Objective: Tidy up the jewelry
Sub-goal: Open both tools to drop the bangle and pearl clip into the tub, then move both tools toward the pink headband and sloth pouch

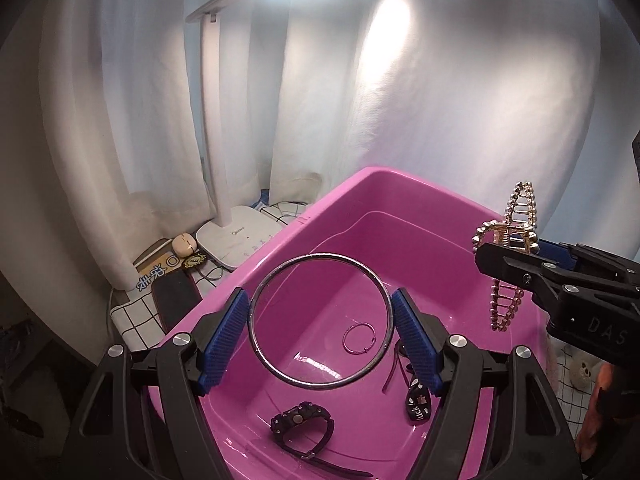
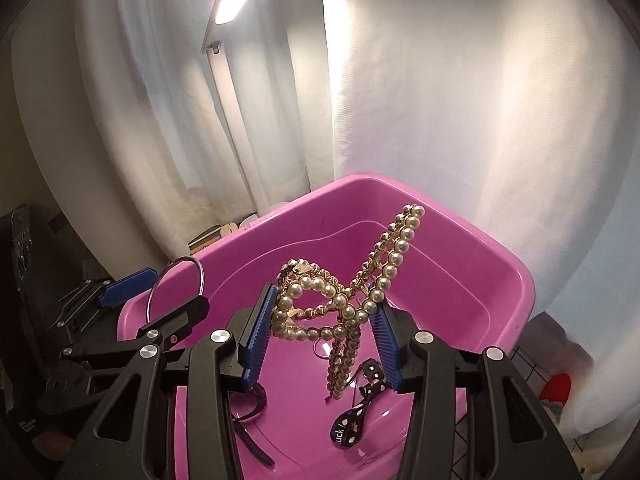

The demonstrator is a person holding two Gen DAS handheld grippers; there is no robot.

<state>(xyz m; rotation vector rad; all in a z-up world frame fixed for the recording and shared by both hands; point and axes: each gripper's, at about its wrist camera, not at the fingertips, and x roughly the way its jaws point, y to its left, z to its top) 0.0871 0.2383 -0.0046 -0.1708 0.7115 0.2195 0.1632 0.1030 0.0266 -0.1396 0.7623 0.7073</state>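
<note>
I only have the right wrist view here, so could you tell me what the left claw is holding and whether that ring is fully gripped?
Observer: The left claw is shut on a large silver bangle, pads pressing on its two opposite sides, above the pink tub.
Operator: Thank you. What lies under it in the tub?
Observer: A thin pink hoop lies on the floor, seen through the bangle.
Operator: Anything nearer the camera?
Observer: A black watch lies on the tub floor.
</note>
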